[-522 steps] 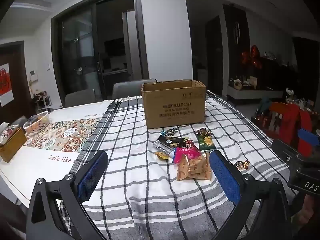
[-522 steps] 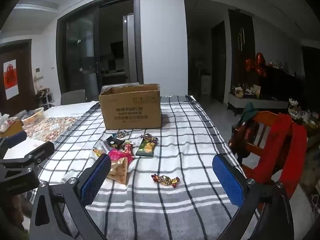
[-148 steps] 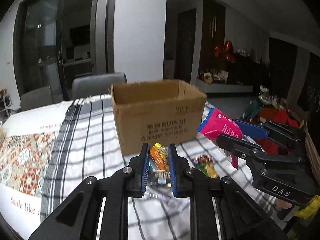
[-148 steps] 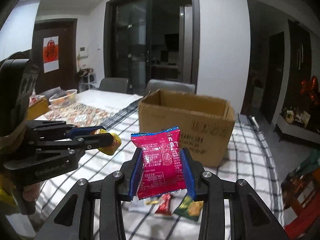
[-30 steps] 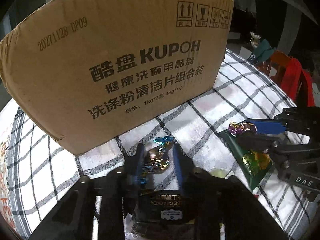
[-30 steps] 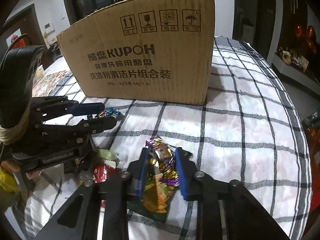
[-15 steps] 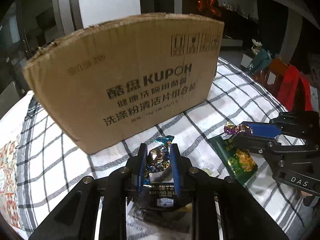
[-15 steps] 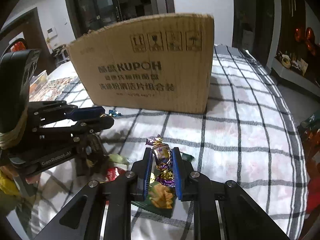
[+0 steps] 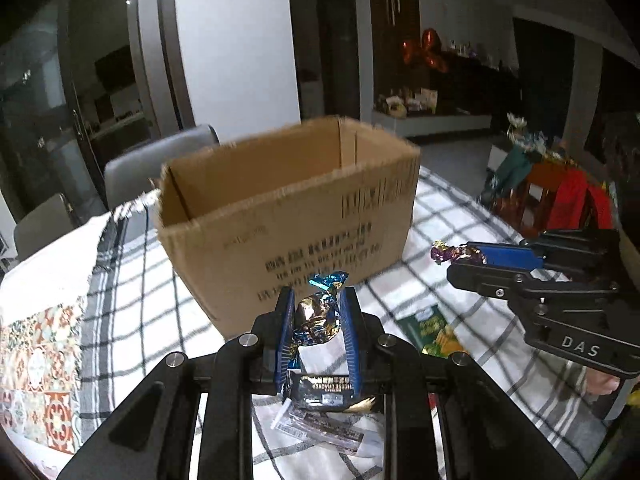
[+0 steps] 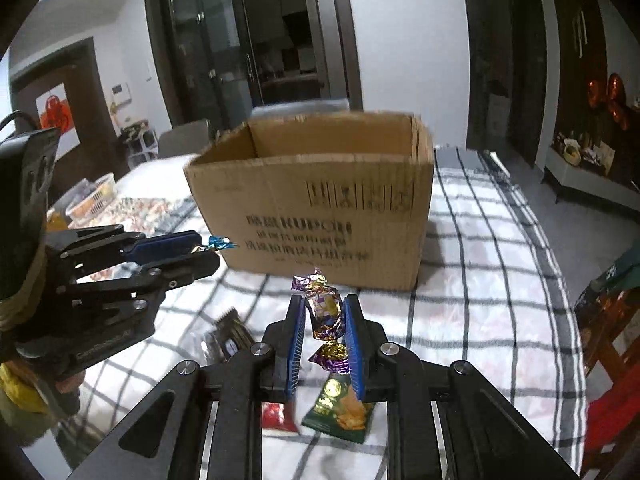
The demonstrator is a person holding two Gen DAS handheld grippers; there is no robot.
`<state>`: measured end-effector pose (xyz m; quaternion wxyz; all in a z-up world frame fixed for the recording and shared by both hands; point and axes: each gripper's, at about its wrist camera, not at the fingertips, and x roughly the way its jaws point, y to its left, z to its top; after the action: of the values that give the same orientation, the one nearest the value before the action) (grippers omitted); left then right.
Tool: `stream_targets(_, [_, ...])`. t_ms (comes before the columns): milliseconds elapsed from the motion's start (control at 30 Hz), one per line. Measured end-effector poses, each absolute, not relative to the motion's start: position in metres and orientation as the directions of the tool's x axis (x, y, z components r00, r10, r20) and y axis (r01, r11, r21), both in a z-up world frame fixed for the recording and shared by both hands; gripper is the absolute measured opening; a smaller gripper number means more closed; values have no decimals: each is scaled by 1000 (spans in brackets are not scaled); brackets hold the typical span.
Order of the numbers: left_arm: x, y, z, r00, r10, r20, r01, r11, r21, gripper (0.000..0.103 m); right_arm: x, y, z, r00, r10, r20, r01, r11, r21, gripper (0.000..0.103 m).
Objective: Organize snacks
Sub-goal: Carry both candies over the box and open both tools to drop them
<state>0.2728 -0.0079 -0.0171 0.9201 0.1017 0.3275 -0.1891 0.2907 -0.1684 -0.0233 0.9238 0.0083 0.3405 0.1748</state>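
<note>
An open cardboard box (image 9: 288,216) stands on the checked tablecloth; it also shows in the right wrist view (image 10: 320,200). My left gripper (image 9: 316,320) is shut on a blue-and-gold wrapped candy (image 9: 316,312), held above the table in front of the box. My right gripper (image 10: 325,320) is shut on a purple-and-gold wrapped candy (image 10: 326,312), also raised before the box. Each gripper shows in the other's view, the right one (image 9: 460,254) and the left one (image 10: 208,246). A green snack packet (image 10: 340,404), a red packet (image 10: 276,416) and a dark packet (image 9: 324,388) lie on the cloth below.
Grey chairs (image 9: 156,160) stand behind the table. A patterned mat (image 9: 36,352) and a plastic basket (image 10: 90,196) lie at the left. A chair draped in red (image 9: 568,204) stands to the right of the table.
Both grippers have risen with their candies, so the box's open top and inside now show. The packets on the cloth sit lower in view.
</note>
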Motion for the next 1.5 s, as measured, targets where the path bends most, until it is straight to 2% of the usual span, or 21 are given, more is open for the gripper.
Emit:
stream_targets(400, [265,-2,40,784,-303,-542,404,912,75,24,293,-167,38,785,347,-514,-336,934,118,21])
stream_targets(700, [295,4,70,816,-279,-506,368,926,82,24,322,-161,71,804,357,-476,-354,930,98,21])
stream_targets(967, [334,4,82,801,-274,-532,356,933,56,24,361,-160,81,791,354,-499,-343,932,118,21])
stream_targets(1133, [364,5,77,763,-290,-577,344,939,-16,24,386,-159,75,776,345,-529,-328,936,129,21])
stream_targets(1333, [386,2,66,755,-264,-601,316,949,-20,25,405,-156,66,766,320,-557,-310,944,117,21])
stream_targets(1367, [389,0,64,760,-240,-604,304,953,3,26,409,-157,64,760,320,-566,-304,944,125,21])
stream_targets(1400, [389,-1,63,769,-221,-600,292,956,23,35,413,-158,63,754,320,-573,-303,944,129,22])
stream_targets(1433, [389,-1,62,778,-195,-597,276,960,46,47,415,-159,60,749,314,-583,-297,946,129,29])
stream_targets(1467, [387,0,61,791,-144,-595,237,968,81,71,415,-161,58,750,298,-590,-282,952,122,46])
stream_targets(1500, [384,2,61,800,-122,-588,216,972,92,76,413,-163,58,758,288,-585,-273,955,116,51])
